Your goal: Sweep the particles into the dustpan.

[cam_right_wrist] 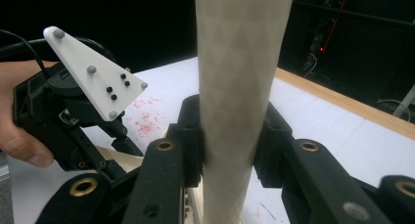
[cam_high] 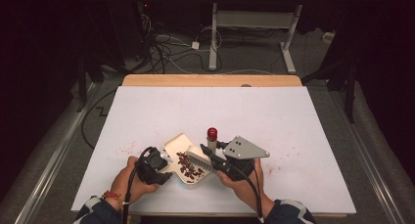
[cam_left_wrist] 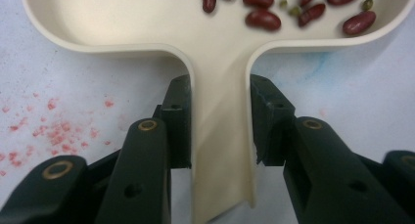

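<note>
A cream dustpan (cam_high: 177, 145) lies on the white table near its front edge, with red kidney beans (cam_high: 189, 167) and a few small green ones (cam_left_wrist: 293, 11) in its tray (cam_left_wrist: 122, 18). My left gripper (cam_left_wrist: 220, 126) is shut on the dustpan's flat handle (cam_left_wrist: 220, 150), one jaw pressed against each side. In the right gripper view, my right gripper (cam_right_wrist: 227, 141) is shut on a thick cream brush handle (cam_right_wrist: 240, 62) that stands upright. From above, that handle ends in a red cap (cam_high: 212, 132), and the pale brush head (cam_high: 199, 158) rests at the pan among the beans.
Red crumbs (cam_high: 125, 147) dot the white table cover (cam_high: 274, 116) left of the pan. A bare wooden strip (cam_high: 210, 80) runs along the table's far edge. Beyond it are cables (cam_high: 166, 50) on the floor and another desk's white legs (cam_high: 213, 38).
</note>
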`<state>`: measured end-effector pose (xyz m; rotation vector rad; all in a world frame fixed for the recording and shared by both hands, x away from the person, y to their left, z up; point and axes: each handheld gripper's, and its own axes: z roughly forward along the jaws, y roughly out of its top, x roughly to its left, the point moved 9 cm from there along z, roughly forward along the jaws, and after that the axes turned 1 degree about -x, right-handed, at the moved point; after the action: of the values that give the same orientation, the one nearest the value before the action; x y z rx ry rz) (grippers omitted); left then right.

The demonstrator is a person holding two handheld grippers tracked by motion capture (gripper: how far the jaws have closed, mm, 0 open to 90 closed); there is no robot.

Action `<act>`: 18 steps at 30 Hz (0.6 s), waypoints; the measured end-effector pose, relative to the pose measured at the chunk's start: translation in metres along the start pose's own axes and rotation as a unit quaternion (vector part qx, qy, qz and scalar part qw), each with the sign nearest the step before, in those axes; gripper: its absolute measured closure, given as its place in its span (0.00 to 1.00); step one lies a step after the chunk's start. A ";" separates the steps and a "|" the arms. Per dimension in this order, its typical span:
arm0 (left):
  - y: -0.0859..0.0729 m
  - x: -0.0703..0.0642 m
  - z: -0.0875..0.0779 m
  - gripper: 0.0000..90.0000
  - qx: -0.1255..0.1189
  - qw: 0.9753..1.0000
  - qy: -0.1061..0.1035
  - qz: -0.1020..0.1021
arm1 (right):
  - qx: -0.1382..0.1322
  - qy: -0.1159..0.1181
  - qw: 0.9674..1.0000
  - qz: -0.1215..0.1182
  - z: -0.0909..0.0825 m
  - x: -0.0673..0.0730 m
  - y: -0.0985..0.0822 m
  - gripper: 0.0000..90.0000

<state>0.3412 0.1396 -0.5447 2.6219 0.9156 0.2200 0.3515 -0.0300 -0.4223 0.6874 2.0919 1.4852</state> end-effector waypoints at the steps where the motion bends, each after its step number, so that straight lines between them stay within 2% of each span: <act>1: 0.000 0.000 0.000 0.71 -0.001 1.000 -0.001 -0.001 | 0.000 0.000 1.000 0.000 0.000 0.000 0.000 0.78; 4: -0.001 0.000 0.000 0.71 -0.003 1.000 -0.004 -0.002 | -0.007 -0.001 1.000 0.003 -0.005 -0.005 0.004 0.78; 7: -0.001 0.000 0.000 0.71 -0.004 1.000 -0.005 -0.003 | -0.014 -0.014 1.000 -0.004 -0.011 -0.014 0.008 0.78; 9: -0.001 0.000 -0.001 0.71 -0.006 1.000 -0.005 -0.004 | -0.022 -0.024 0.999 0.004 -0.017 -0.025 0.011 0.78; 12: -0.001 0.000 0.000 0.71 -0.008 1.000 -0.005 -0.007 | -0.024 -0.034 0.999 0.006 -0.020 -0.033 0.012 0.78; 16: -0.001 0.001 0.000 0.71 -0.010 1.000 -0.007 -0.008 | -0.017 -0.053 0.998 0.005 -0.018 -0.046 0.008 0.78; 18: -0.001 0.001 0.000 0.71 -0.009 1.000 -0.007 -0.008 | -0.002 -0.065 0.998 0.002 -0.010 -0.051 -0.002 0.78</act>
<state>0.3413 0.1404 -0.5451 2.5958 0.9246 0.2057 0.3839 -0.0704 -0.4165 0.7660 1.9897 1.4073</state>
